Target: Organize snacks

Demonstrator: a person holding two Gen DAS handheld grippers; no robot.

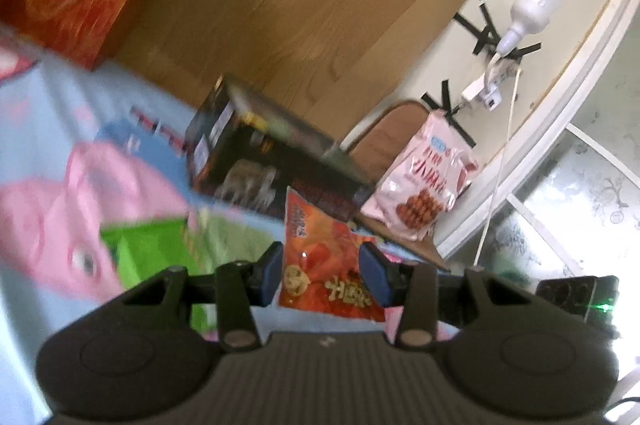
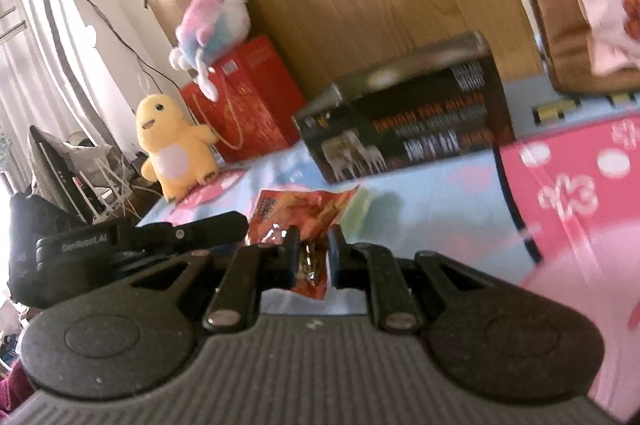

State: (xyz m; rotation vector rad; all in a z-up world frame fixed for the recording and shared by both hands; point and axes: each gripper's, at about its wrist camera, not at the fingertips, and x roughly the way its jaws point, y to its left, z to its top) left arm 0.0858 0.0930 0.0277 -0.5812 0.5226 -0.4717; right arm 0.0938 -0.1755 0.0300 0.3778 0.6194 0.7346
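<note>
Gripping one orange snack packet [image 1: 320, 257] from both ends: left gripper [image 1: 323, 275] clamped across the packet's width between blue pads [image 1: 374, 275], right gripper [image 2: 313, 252] pinched tight on a crumpled edge of the same orange snack packet [image 2: 304, 209]. Held just above the light blue cartoon bedsheet [image 1: 48, 129]. Black carton [image 1: 264, 161] lying at 12 o'clock from the packet in the left wrist view, at 1 o'clock in the right wrist view. Pink snack bag [image 1: 424, 181] leaning on a brown chair [image 1: 384, 141] at 1 o'clock. Red gift box [image 2: 244, 97] at 11 o'clock, yellow plush toy [image 2: 172, 145] beside it, pastel plush toy [image 2: 212, 21] on top. Wooden headboard [image 1: 304, 1] behind.
</note>
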